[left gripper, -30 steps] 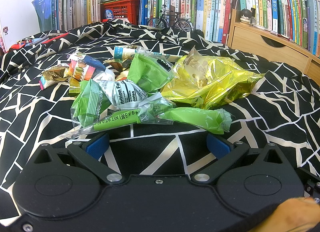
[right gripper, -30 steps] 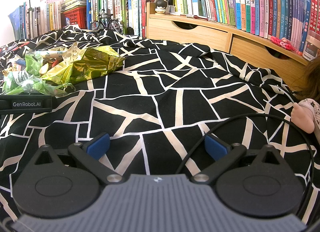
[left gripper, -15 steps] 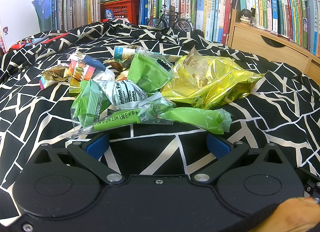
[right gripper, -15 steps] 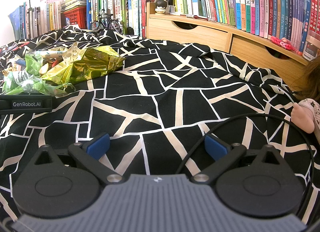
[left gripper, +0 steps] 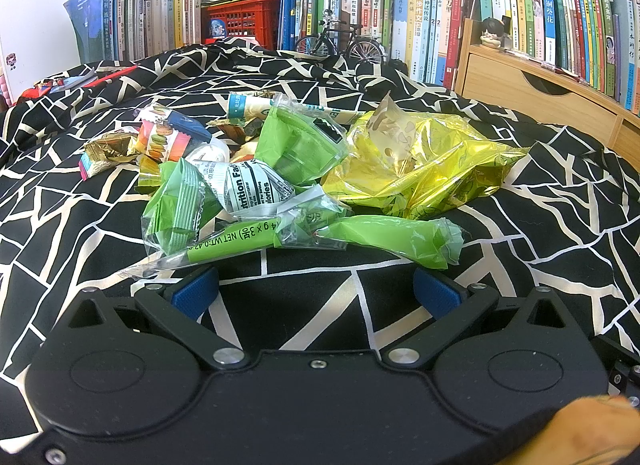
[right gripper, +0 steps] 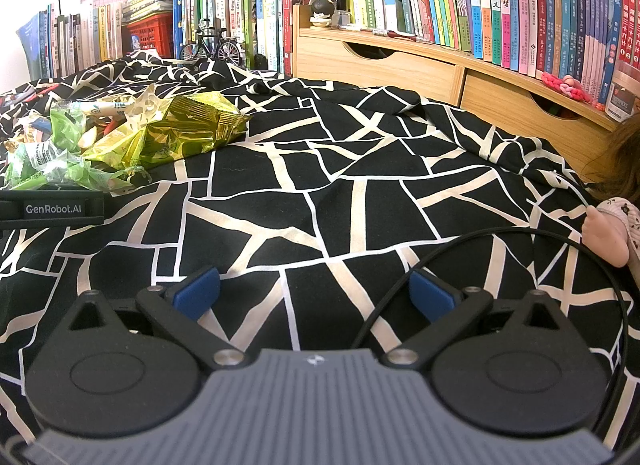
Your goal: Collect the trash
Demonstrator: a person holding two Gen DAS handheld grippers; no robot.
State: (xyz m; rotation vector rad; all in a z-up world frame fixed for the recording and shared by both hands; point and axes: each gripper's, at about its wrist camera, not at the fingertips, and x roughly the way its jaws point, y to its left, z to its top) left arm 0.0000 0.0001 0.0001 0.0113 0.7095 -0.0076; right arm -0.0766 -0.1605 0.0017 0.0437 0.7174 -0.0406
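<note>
A heap of wrappers lies on the black-and-white patterned cloth (left gripper: 560, 225). Nearest me are crumpled green wrappers (left gripper: 248, 221); a big yellow foil bag (left gripper: 420, 169) sits to their right, and small gold and macaron-print packets (left gripper: 164, 141) to their left. My left gripper (left gripper: 316, 291) is open just short of the green wrappers, nothing between its blue pads. In the right wrist view the same heap (right gripper: 152, 137) lies far left, and my right gripper (right gripper: 316, 291) is open over bare cloth, well to the right of it. The left gripper's body (right gripper: 52, 207) shows beside the heap.
Rows of books (left gripper: 400, 13), a red crate (left gripper: 240, 21) and a model bicycle (left gripper: 340, 43) line the back. A wooden drawer unit (right gripper: 440, 73) runs along the right. A doll's arm (right gripper: 604, 233) lies at the right edge, and a black cable (right gripper: 480, 237) loops near the right gripper.
</note>
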